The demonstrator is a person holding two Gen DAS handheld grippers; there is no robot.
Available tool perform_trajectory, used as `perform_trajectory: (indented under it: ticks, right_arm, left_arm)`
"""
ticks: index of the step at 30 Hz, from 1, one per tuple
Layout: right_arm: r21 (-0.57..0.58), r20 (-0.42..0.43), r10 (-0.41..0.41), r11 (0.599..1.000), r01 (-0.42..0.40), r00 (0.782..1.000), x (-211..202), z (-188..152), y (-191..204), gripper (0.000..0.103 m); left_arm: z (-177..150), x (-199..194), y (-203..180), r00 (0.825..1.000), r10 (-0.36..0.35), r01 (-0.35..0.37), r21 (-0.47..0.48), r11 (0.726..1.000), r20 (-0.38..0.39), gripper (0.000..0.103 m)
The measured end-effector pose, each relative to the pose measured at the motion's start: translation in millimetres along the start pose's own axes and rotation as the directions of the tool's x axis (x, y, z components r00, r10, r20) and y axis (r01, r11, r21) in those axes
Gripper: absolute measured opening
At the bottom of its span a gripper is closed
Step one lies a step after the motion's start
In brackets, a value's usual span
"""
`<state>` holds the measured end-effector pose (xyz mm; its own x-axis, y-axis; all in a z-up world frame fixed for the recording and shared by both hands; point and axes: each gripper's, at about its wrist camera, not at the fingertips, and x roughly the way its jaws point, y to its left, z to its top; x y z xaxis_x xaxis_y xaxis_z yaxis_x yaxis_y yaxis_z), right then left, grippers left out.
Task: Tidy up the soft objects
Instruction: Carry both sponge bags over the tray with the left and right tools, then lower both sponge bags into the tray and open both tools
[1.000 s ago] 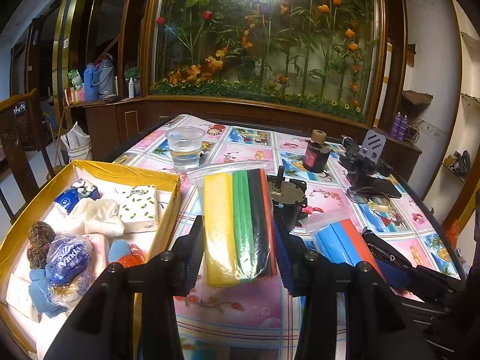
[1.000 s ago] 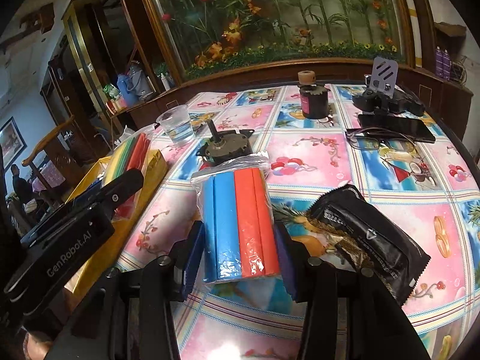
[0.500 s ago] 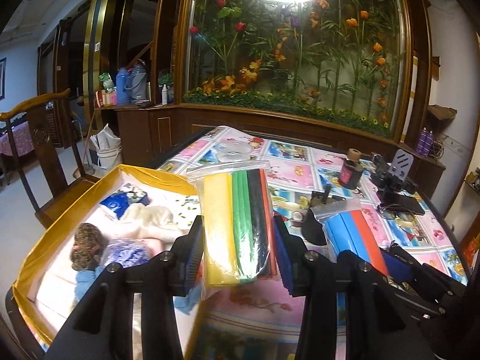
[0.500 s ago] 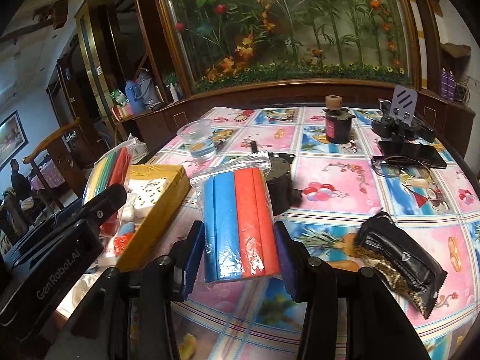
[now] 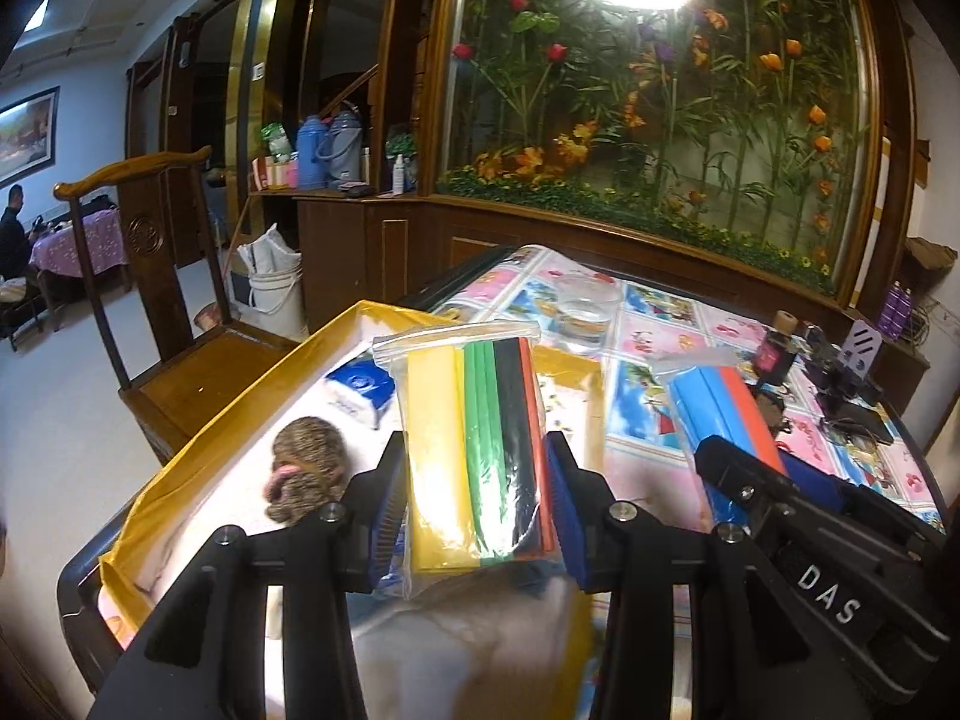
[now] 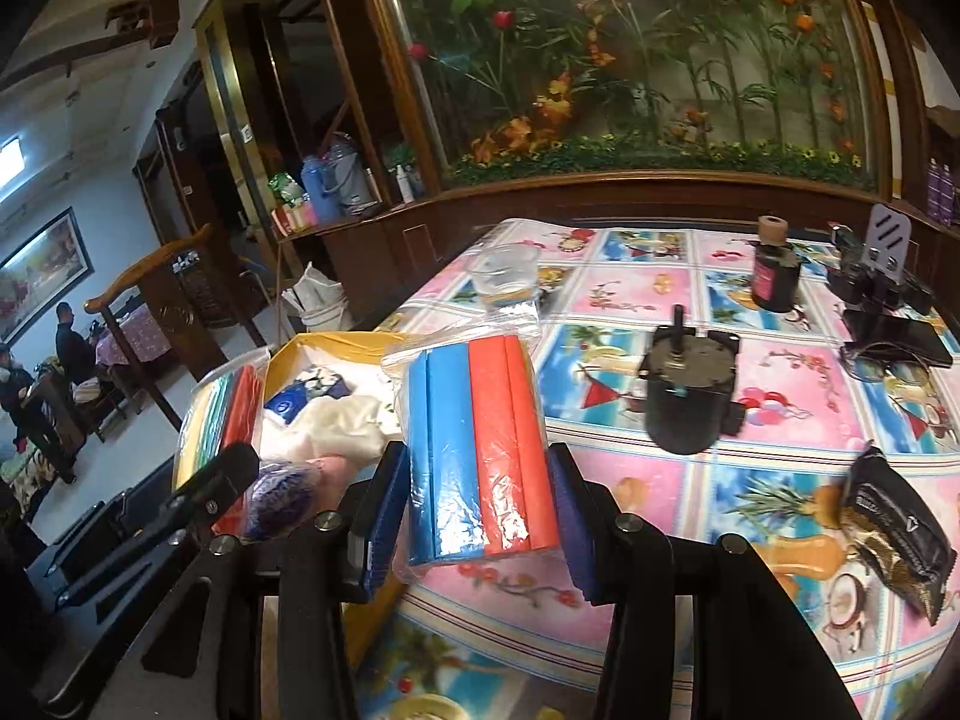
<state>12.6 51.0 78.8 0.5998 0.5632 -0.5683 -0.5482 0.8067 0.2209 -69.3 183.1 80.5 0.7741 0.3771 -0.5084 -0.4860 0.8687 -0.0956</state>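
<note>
Above the yellow box [image 5: 252,414], the left gripper [image 5: 474,504] clamps the yellow-green-black bag [image 5: 474,450] between both pads. The right gripper [image 6: 471,510] likewise grips the blue-orange bag [image 6: 480,450] over the table edge [image 6: 540,648].

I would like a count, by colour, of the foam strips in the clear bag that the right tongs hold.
In the clear bag held by the right tongs:
Blue strips: 2
Red-orange strips: 2
Total: 4
</note>
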Motion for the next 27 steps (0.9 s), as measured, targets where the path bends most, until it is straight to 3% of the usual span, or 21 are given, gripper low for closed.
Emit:
perform_trajectory:
  ticks: [14,27]
  right_arm:
    - [-0.044,-0.041,0.054,0.997,-0.056,0.998,31.5,4.9,47.6,0.050]
    - [-0.071,-0.149,0.078,0.993,-0.090,0.986,98.0,33.2,78.0,0.050]
  left_arm:
    - [-12.5,15.7,48.5,0.997,0.038,-0.042,-0.063,0.997,-0.067,0.042]
    - [-13.3,28.5,70.7,0.991,-0.026,0.005,-0.150,0.989,-0.133,0.042]
